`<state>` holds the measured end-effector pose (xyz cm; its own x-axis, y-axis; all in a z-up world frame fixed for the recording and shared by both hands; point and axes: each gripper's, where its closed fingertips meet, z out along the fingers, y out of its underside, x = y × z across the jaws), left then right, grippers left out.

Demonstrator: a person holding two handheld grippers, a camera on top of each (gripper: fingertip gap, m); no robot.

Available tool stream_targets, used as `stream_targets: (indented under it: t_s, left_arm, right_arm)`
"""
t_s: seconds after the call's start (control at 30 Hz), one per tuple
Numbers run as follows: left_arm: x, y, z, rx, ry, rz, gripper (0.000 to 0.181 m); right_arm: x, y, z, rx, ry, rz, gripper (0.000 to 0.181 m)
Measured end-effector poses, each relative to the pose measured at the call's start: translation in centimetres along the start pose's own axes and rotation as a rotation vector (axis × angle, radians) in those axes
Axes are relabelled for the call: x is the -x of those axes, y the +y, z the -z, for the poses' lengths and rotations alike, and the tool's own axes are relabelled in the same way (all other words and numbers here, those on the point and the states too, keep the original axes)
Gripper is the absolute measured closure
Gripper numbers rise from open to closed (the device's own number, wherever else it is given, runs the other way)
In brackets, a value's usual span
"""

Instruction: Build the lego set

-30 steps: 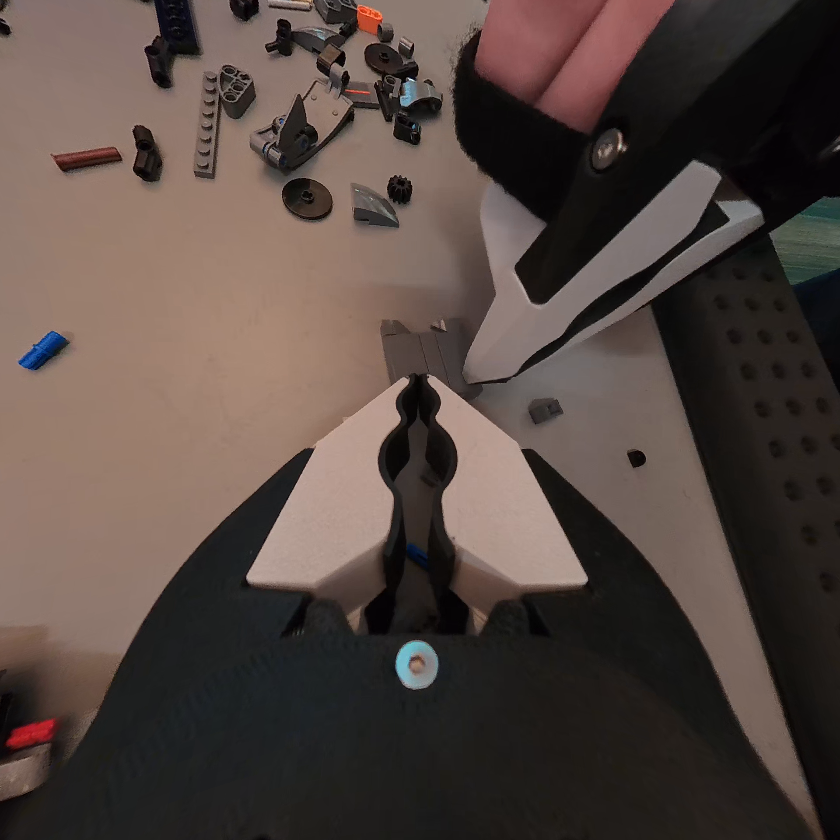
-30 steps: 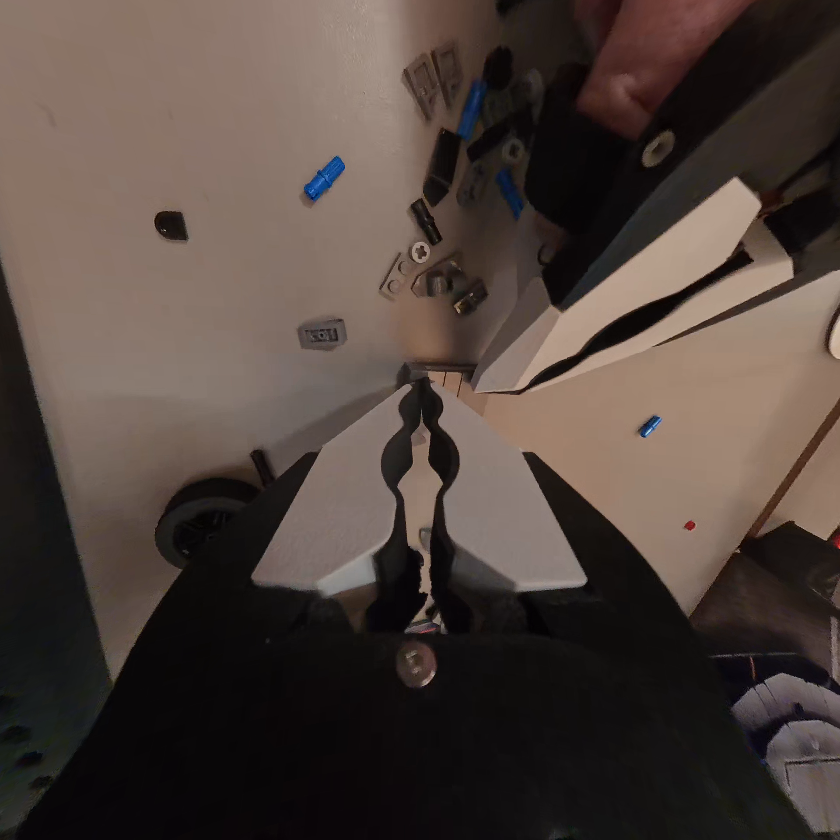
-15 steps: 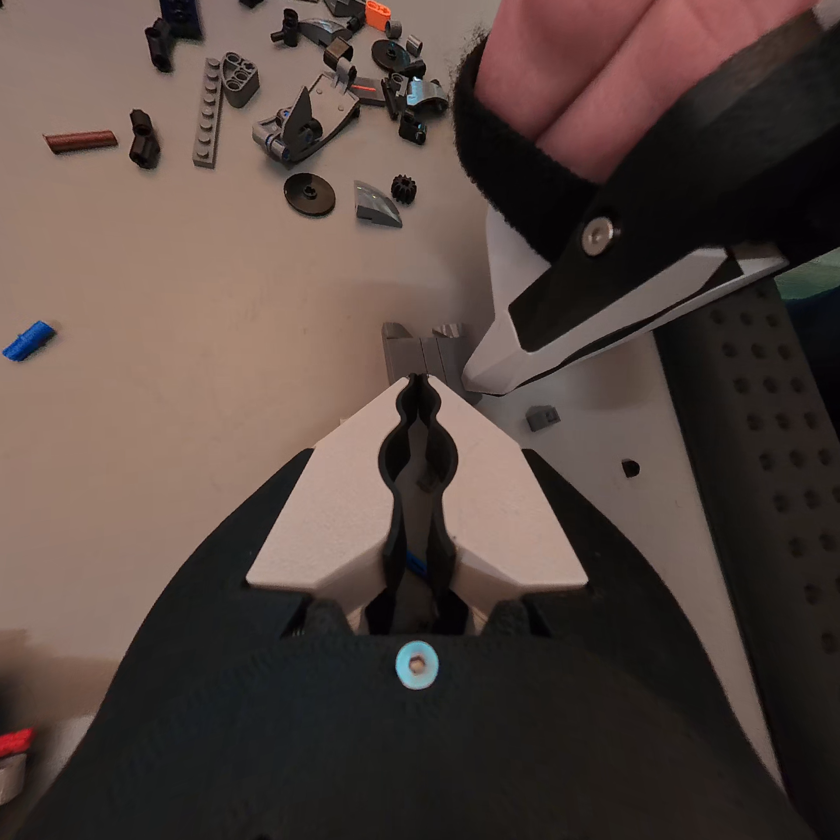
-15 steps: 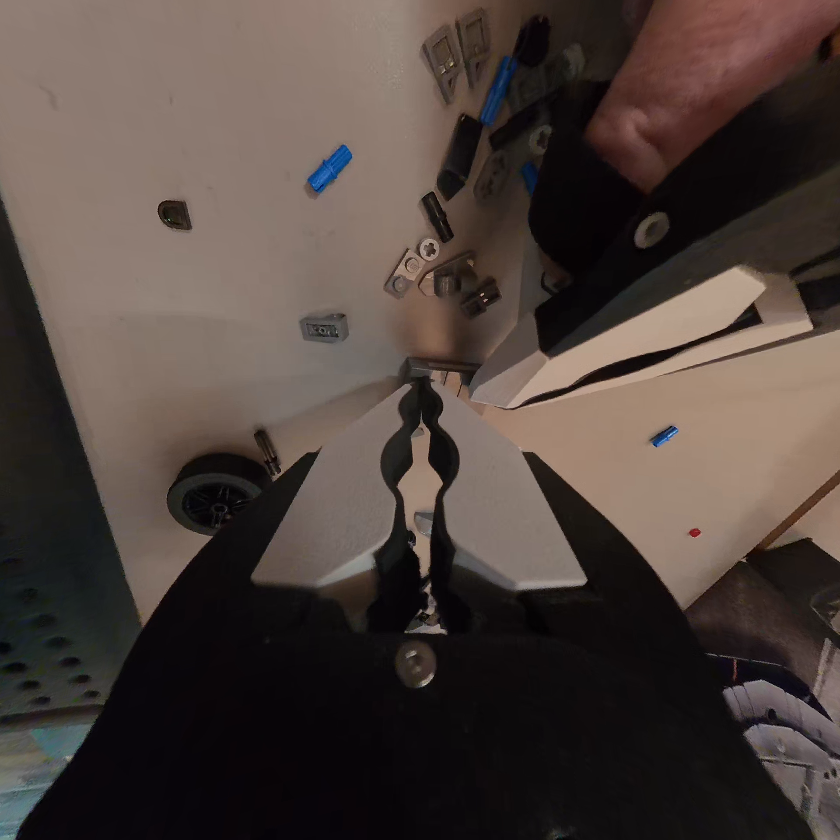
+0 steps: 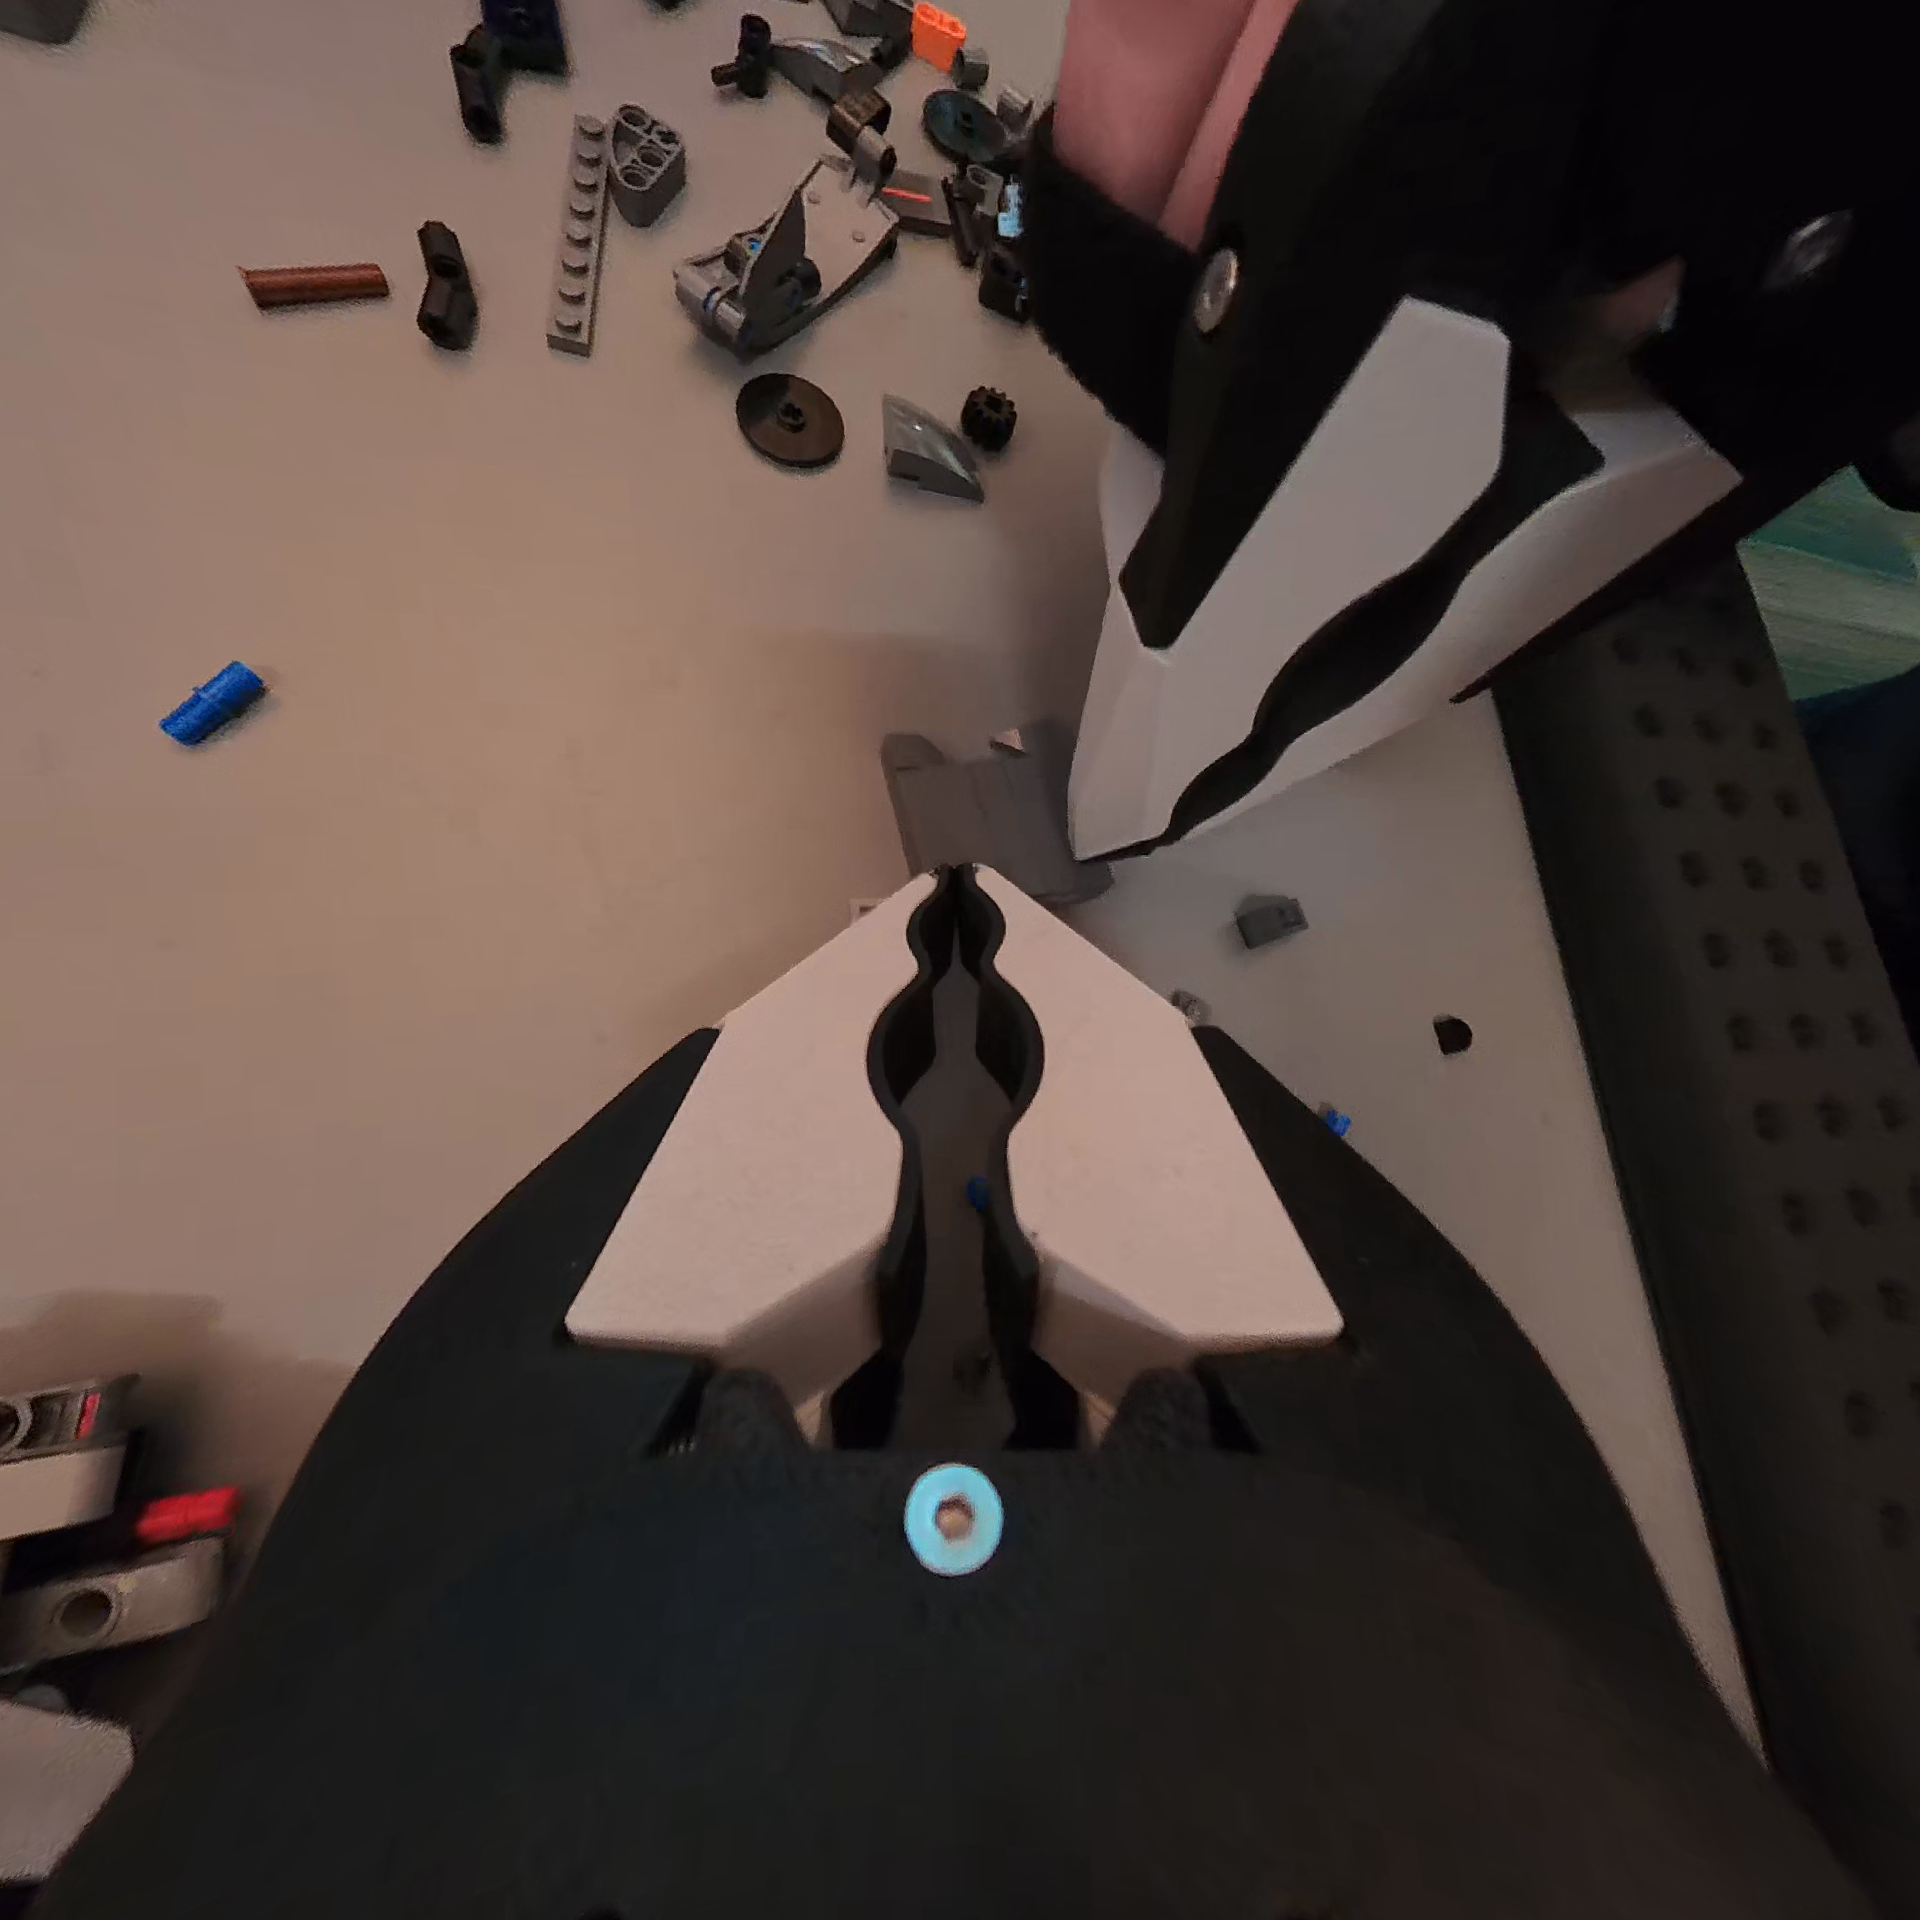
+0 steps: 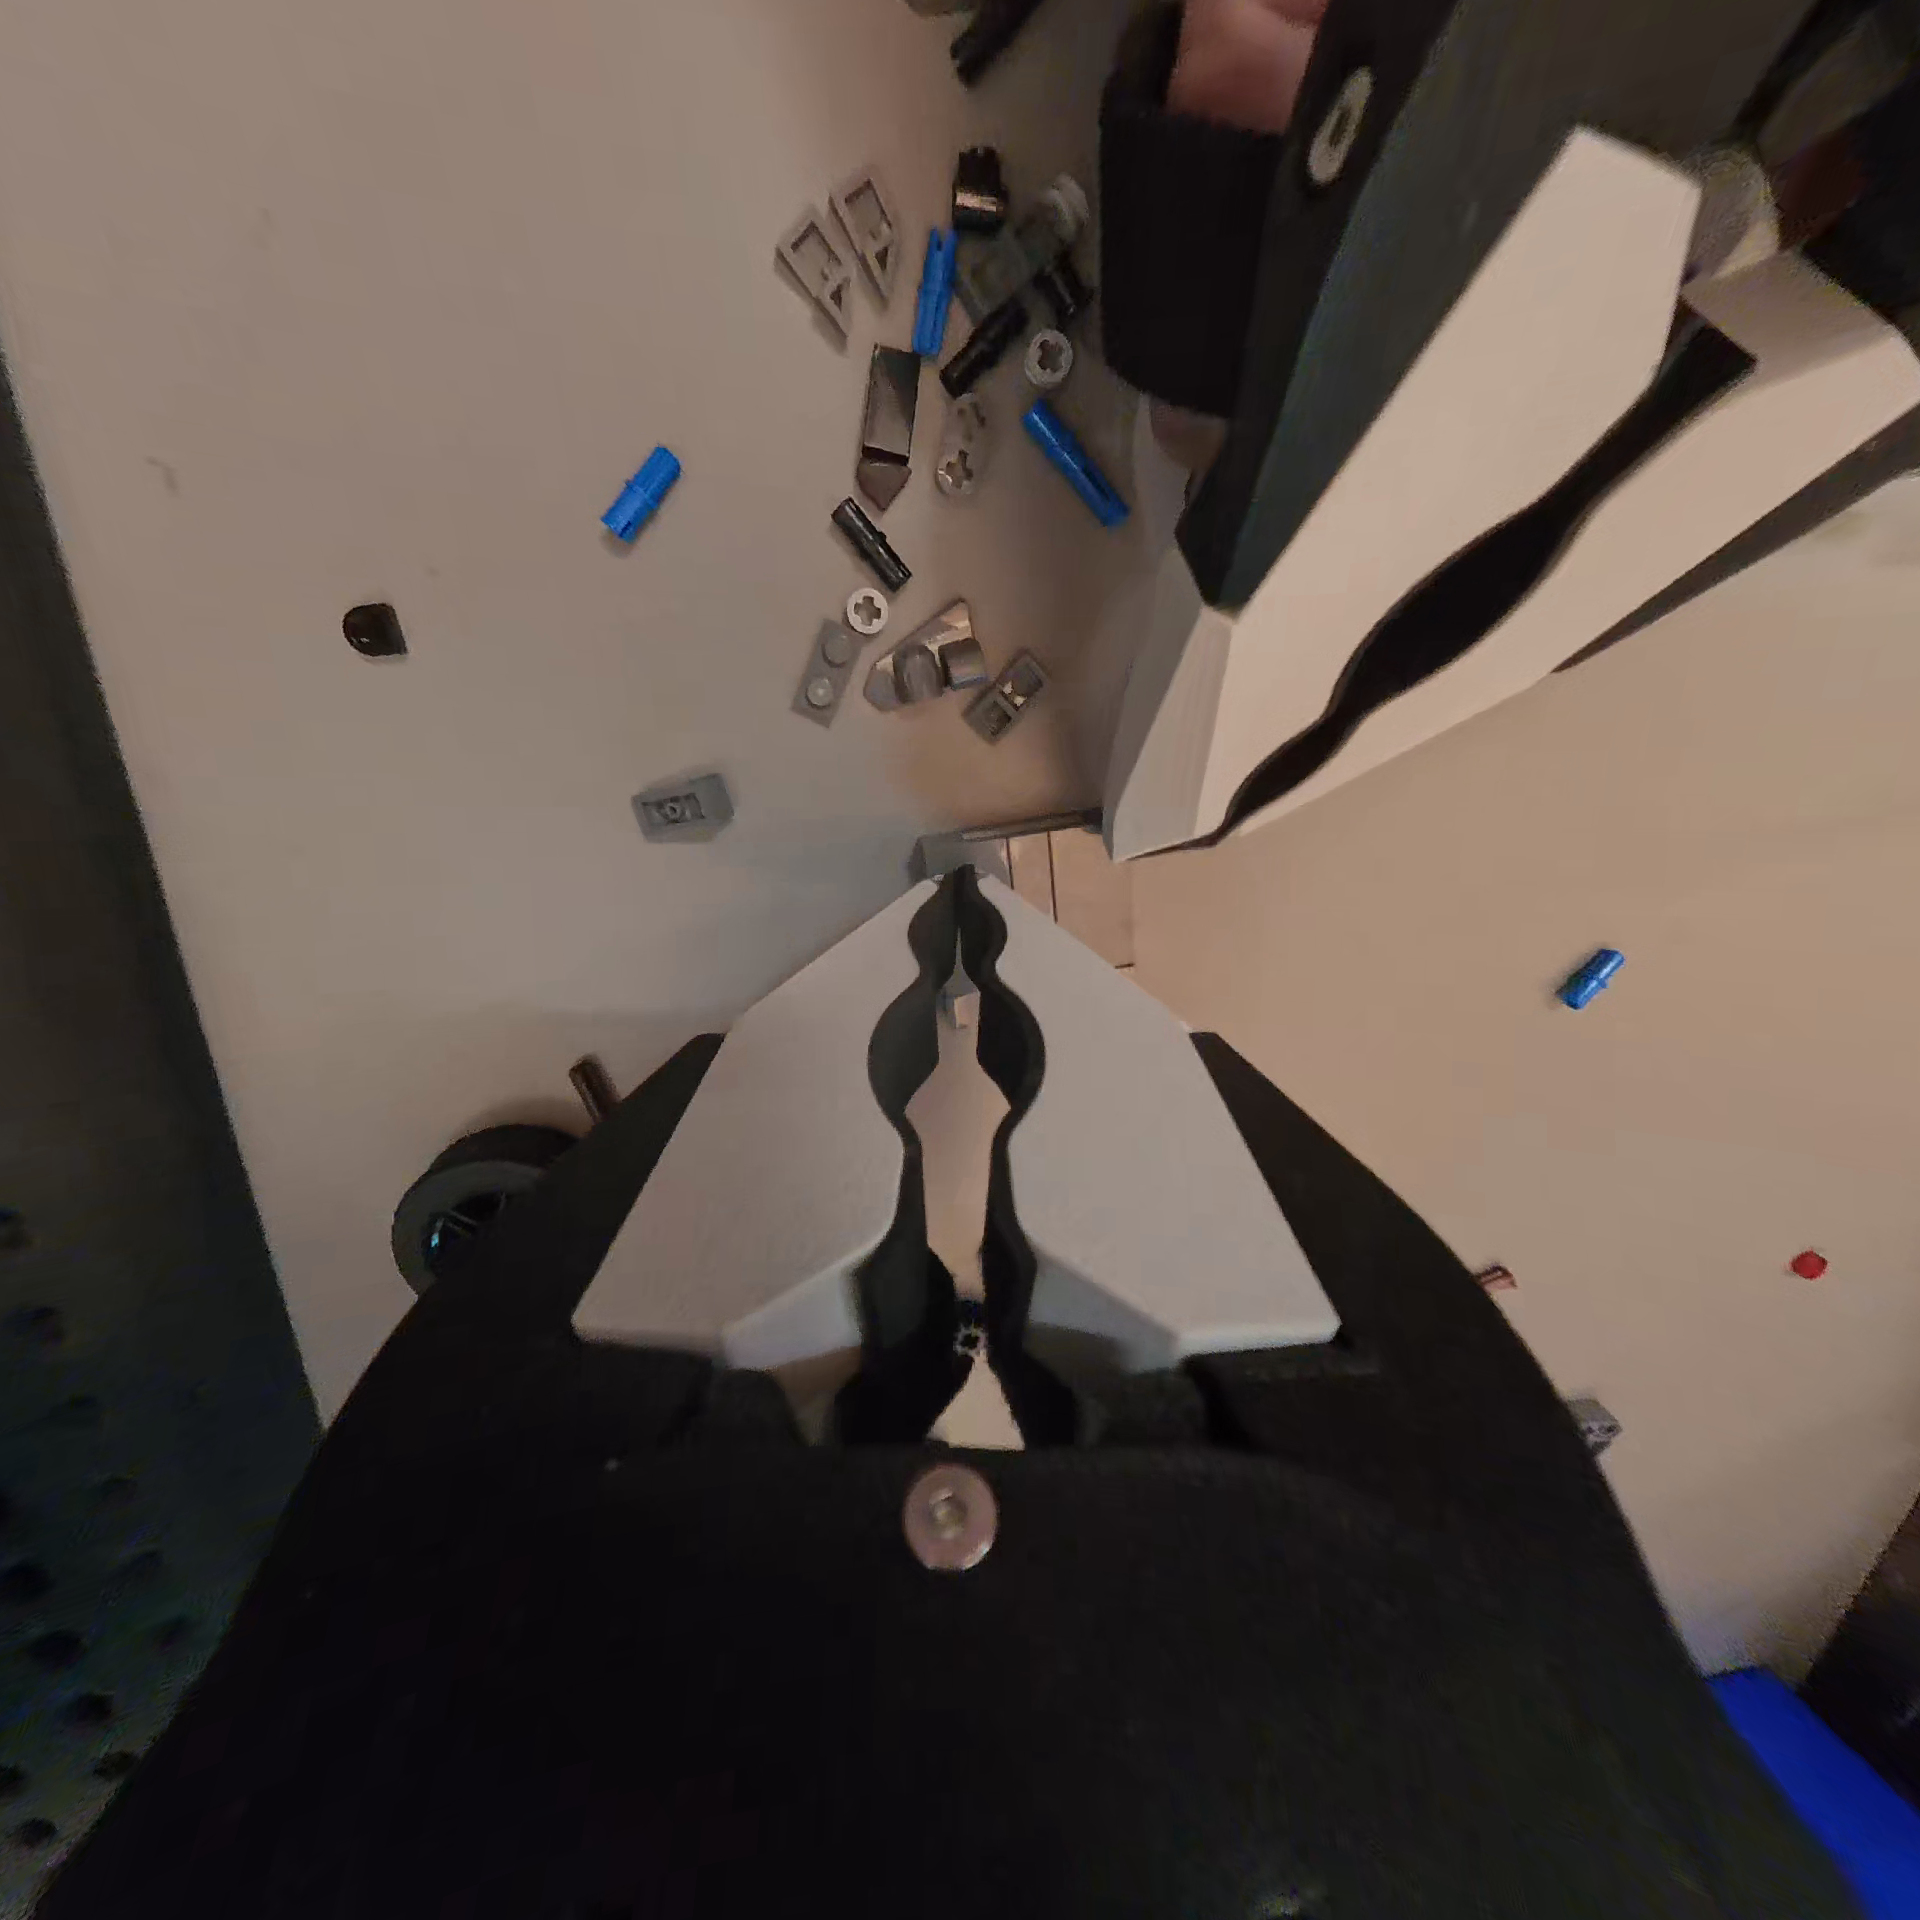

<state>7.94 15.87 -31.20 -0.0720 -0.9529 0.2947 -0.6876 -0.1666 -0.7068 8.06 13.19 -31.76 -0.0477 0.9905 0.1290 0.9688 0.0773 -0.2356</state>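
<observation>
A small flat grey Lego piece (image 5: 971,805) is held above the beige table between both grippers. In the left wrist view my left gripper (image 5: 958,871) is shut on its near edge. The right gripper (image 5: 1096,847) comes in from the upper right, a hand behind it, its tips on the piece's right side. In the right wrist view my right gripper (image 6: 958,873) is shut on the edge of the same grey piece (image 6: 1003,836), and the left gripper (image 6: 1120,850) meets it from the upper right. Most of the piece is hidden by the fingers.
Loose parts lie on the table: a blue pin (image 5: 211,702), a long grey plate (image 5: 578,237), a brown rod (image 5: 312,283), a black dish (image 5: 790,419) and a grey wedge assembly (image 5: 784,265). A wheel (image 6: 468,1195) and a parts cluster (image 6: 925,665) show. A black perforated mat (image 5: 1714,1039) borders the table. Left and right tips are no more than a few centimetres apart.
Both grippers have stayed shut on the grey piece and turned together. Each view now shows the other gripper more from the side, with its jaw slot in sight. The table parts have shifted in view.
</observation>
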Motion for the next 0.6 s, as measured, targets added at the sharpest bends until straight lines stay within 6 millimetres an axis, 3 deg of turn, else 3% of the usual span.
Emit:
stream_targets:
  t_s: [0.6]
  left_arm:
    - [-0.35,0.46,-0.12,0.000,0.026,-0.023,0.181]
  right_arm:
    - [0.39,-0.60,-0.16,0.000,-0.012,0.018,0.181]
